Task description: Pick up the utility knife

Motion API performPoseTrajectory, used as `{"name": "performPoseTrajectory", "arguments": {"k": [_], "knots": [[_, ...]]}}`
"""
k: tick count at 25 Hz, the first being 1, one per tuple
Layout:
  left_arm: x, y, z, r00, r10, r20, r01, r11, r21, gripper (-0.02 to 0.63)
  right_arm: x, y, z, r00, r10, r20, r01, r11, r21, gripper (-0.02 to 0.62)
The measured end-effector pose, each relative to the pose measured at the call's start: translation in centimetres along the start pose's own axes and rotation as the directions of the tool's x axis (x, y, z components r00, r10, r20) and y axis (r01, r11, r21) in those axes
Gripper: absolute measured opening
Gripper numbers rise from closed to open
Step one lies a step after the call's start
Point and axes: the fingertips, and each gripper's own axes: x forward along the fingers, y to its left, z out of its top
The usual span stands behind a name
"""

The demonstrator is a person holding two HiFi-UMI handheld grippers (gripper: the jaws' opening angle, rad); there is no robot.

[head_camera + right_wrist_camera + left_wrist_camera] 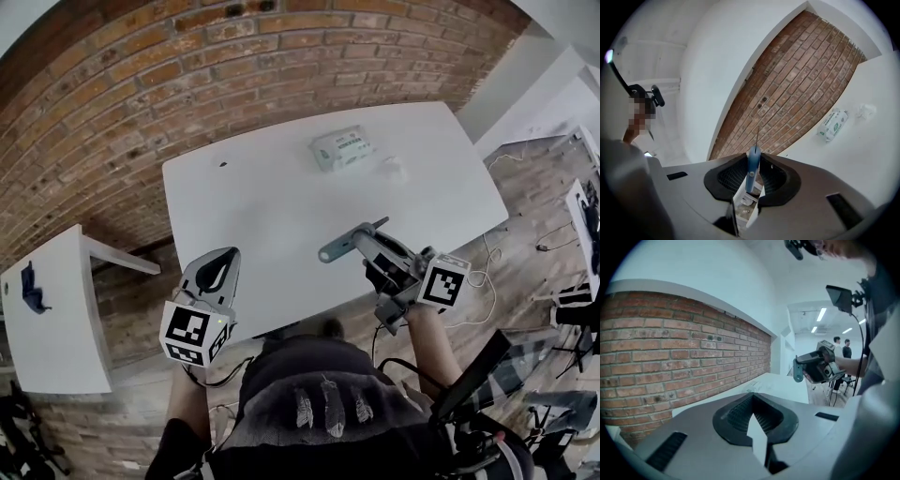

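Note:
The utility knife (339, 247) is grey-blue and slim, held above the front of the white table (272, 202). My right gripper (367, 246) is shut on it, the knife's end sticking out leftward past the jaws. In the right gripper view the knife (752, 166) stands upright between the pads, a thin blade showing at its tip, with my right gripper (751, 182) closed around its sides. My left gripper (218, 268) hangs at the table's front left edge, shut with nothing in it. The left gripper view shows its jaws (754, 417) closed and the right gripper with the knife (798, 371) off to the right.
A green-and-white packet of wipes (342, 147) and a small white lump (392, 169) lie at the table's far side. A second white table (56, 347) with a blue object (33, 289) stands at left. Brick wall behind; cables and gear on the floor at right.

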Motion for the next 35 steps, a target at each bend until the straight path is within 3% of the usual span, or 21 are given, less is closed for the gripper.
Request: {"name": "performPoseTrajectory", "arguments": {"k": [11,20,24,29,35], "knots": [[1.1,-8.0,2.1,0.988,0.138,-0.066,-0.137,0.99,0.023,-0.006,-5.5,-2.9,2.2,0.984,0.169,-0.061,-0.165,0.984,0.064,0.077],[-0.6,-12.7,-0.4,0.953,0.243,-0.182,-0.247,0.969,0.005,-0.006,-6.6,-5.7,-0.1,0.955,0.262,-0.137,-0.234,0.954,0.188,0.077],[-1.9,-13.0,-0.7,0.945,0.275,-0.177,-0.282,0.959,-0.013,-0.006,-6.5,-4.5,-0.9,0.939,0.301,-0.166,-0.271,0.946,0.18,0.077],[-2.3,-12.9,-0.6,0.956,0.257,-0.145,-0.26,0.966,-0.006,-0.006,-6.5,-3.0,-1.5,0.936,0.294,-0.193,-0.272,0.953,0.136,0.077],[-5.6,-10.7,-2.4,0.965,0.244,-0.095,-0.25,0.967,-0.056,-0.006,-4.9,-0.1,-4.7,0.938,0.24,-0.249,-0.23,0.971,0.068,0.077]]}}
